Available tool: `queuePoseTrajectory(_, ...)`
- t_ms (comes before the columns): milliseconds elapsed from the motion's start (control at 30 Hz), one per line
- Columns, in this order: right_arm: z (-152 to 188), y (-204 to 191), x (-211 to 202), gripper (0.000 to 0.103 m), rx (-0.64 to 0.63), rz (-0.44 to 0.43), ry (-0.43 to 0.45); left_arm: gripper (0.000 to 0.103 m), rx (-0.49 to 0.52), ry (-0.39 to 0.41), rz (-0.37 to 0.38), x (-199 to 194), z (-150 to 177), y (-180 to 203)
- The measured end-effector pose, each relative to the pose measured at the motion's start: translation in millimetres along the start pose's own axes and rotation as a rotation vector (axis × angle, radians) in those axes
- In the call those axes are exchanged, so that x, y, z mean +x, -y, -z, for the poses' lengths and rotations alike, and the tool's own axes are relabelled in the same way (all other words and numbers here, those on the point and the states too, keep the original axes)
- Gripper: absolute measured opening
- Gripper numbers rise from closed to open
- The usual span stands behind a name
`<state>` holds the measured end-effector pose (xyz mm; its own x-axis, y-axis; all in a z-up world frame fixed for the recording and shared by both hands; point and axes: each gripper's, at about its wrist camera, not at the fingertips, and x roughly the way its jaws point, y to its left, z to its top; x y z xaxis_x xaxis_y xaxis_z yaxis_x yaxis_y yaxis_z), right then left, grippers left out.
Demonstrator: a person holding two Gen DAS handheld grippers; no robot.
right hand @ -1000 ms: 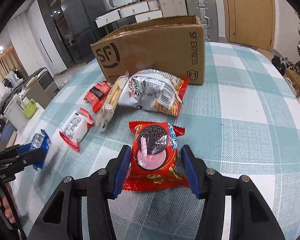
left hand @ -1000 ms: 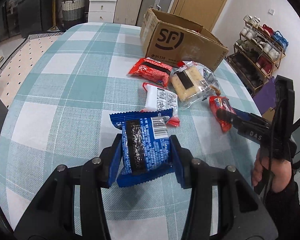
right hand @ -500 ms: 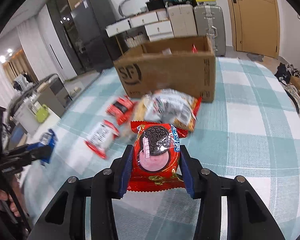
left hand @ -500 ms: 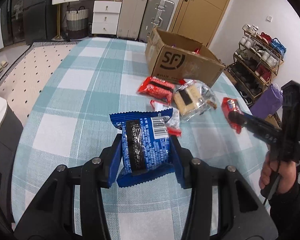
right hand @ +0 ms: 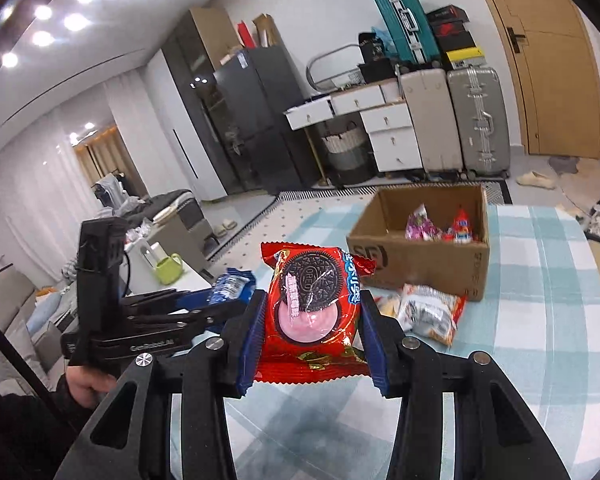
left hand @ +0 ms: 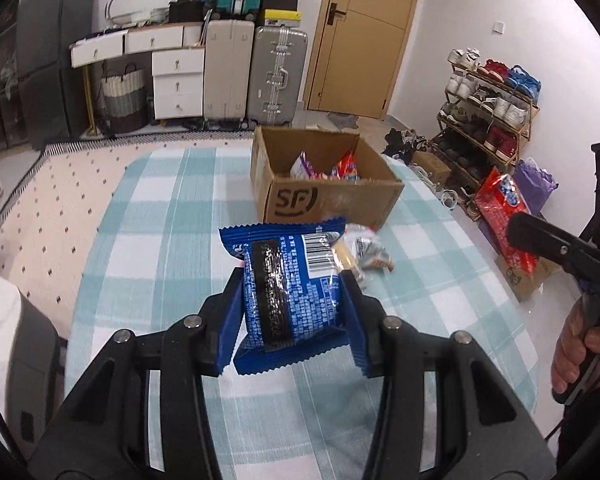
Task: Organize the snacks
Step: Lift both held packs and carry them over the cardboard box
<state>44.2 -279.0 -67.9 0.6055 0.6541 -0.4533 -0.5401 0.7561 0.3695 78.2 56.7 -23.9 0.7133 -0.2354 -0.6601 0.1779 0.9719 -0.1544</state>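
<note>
My left gripper [left hand: 290, 312] is shut on a blue snack packet [left hand: 290, 284], held in the air above the checked table [left hand: 160, 240]. My right gripper [right hand: 312, 320] is shut on a red Oreo packet [right hand: 314, 308], also lifted off the table. The open cardboard box [left hand: 324, 196] stands further back on the table with a few snack packets inside. In the right wrist view the box [right hand: 420, 256] is ahead and to the right. The red packet [left hand: 504, 220] and the right gripper's black body show at the right edge of the left wrist view.
Loose snack packets [right hand: 428, 312] lie on the table in front of the box. Suitcases [left hand: 276, 76], white drawers and a basket stand against the back wall. A shoe rack [left hand: 488, 108] is at the right. A person's hand [left hand: 580, 344] grips the right handle.
Both grippers have risen off the table with their packets. The right jaws closed onto the red packet and lifted it. The box's inside has come into view.
</note>
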Motion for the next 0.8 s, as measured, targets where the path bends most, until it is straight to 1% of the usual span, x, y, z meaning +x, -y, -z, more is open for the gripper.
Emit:
queuePoseTrajectory(67,-9,0,-6,0.045,-0.001,-0.013,0.01,0.043,0.025,0.008,-0.009,-1,-13,4)
queuePoseTrajectory(167,-28,1,-13,0.045,-0.012,-0.029,0.021,0.043,0.029,0.008,0.007,-4,-36,4)
queuePoseTrajectory(333,-60,4,-23,0.045,-0.036,-0.035,0.049,0.043,0.049,0.028,0.011,-8,-78,7)
queuePoseTrajectory(433,-84,4,-26,0.045,-0.061,-0.034,0.064,0.043,0.057,0.023,0.033,-2,-107,13)
queuePoseTrajectory(600,-121,11,-22,0.045,-0.071,-0.024,0.078,0.043,0.073,0.029,0.03,12,-152,25)
queuePoseTrajectory(733,-150,27,-8,0.045,-0.054,0.0,0.073,0.043,0.069,0.013,0.036,33,-190,32)
queuePoseTrajectory(800,-163,38,3,0.045,-0.05,0.025,0.07,0.043,0.076,0.006,0.032,46,-208,36)
